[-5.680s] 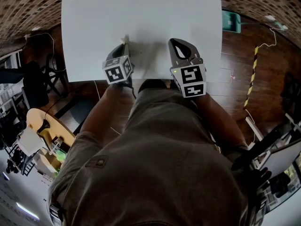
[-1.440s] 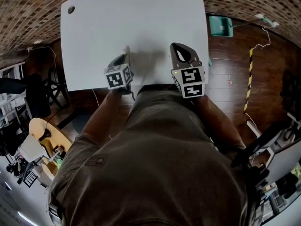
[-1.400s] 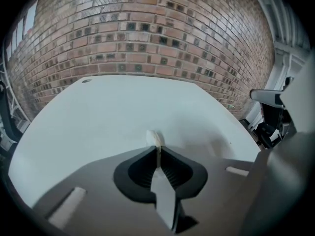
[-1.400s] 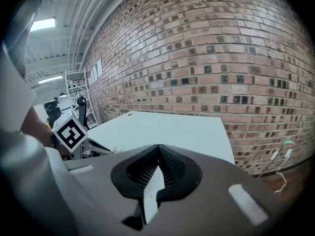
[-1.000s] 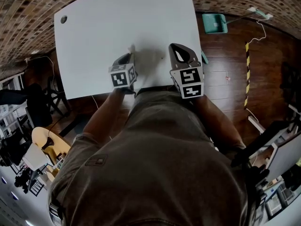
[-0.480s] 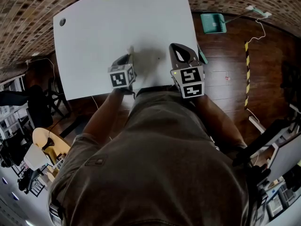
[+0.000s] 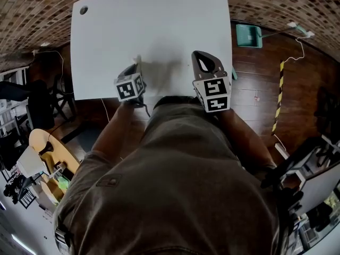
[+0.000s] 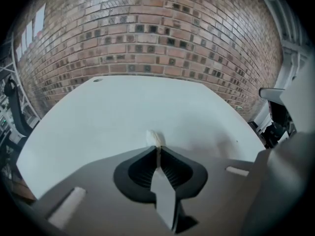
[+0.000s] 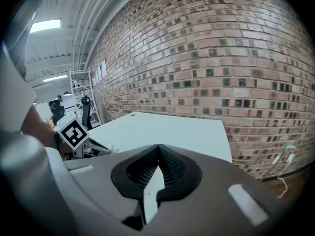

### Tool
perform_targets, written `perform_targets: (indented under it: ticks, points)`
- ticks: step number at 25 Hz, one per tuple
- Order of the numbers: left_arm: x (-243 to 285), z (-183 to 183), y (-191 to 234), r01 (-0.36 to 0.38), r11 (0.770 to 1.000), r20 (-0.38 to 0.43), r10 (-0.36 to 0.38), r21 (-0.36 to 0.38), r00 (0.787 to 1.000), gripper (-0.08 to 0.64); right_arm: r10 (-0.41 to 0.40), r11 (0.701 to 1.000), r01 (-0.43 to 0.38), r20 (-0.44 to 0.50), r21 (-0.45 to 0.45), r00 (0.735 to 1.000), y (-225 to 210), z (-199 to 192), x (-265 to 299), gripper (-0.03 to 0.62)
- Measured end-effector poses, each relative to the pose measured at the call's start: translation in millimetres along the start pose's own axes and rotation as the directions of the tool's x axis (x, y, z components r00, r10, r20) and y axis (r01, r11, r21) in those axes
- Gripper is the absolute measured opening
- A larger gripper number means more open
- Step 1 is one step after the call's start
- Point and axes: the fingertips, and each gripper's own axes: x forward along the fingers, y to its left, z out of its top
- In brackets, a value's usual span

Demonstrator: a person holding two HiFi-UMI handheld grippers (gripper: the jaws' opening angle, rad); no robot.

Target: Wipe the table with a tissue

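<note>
The white table [image 7: 154, 20] fills the upper middle of the head view. My left gripper [image 7: 137, 64] is low over its near part, shut on a small whitish tissue [image 7: 139, 60]. In the left gripper view the tissue [image 8: 154, 138] pokes out past the closed tips of the left gripper [image 8: 157, 147]. My right gripper [image 7: 200, 54] is over the table's near right part, shut with nothing between its jaws. The right gripper view shows the right gripper [image 9: 158, 147] closed, and the left gripper's marker cube [image 9: 74, 132] off to its left.
A dark round hole [image 7: 83, 9] sits at the table's far left corner. The near table edge [image 7: 90, 96] runs just behind both grippers. A green dustpan [image 7: 248, 34] lies on the wooden floor at right. A brick wall [image 8: 157, 38] stands beyond the far edge.
The left gripper with the tissue has slid a little to the left across the table, widening the gap to the right gripper. Both stay shut.
</note>
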Motion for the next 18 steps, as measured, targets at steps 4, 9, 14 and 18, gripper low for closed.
perform_targets:
  ticks: [4,9,14,18]
  points:
    - [-5,-5,9,-0.025,0.999,0.004,0.026,-0.03,1.0,0.029,0.015,1.0,-0.015,-0.003,-0.008,1.0,4,-2,-1,0.015]
    - [-11,-6,-9,0.001,0.999,0.032,0.0,-0.04,0.999,0.029,0.006,1.0,-0.006,0.008,-0.002,1.0,-3,-5,-6,0.014]
    - [-18,9,-50,0.061,0.998,0.083,-0.061,0.007,0.995,0.029,-0.047,0.999,0.047,0.003,0.017,0.999,-31,-14,-15,0.014]
    - [-26,5,-78,0.139,0.989,0.085,-0.143,0.055,0.986,0.029,-0.109,0.993,0.109,-0.005,0.036,0.994,-41,-22,-34,0.014]
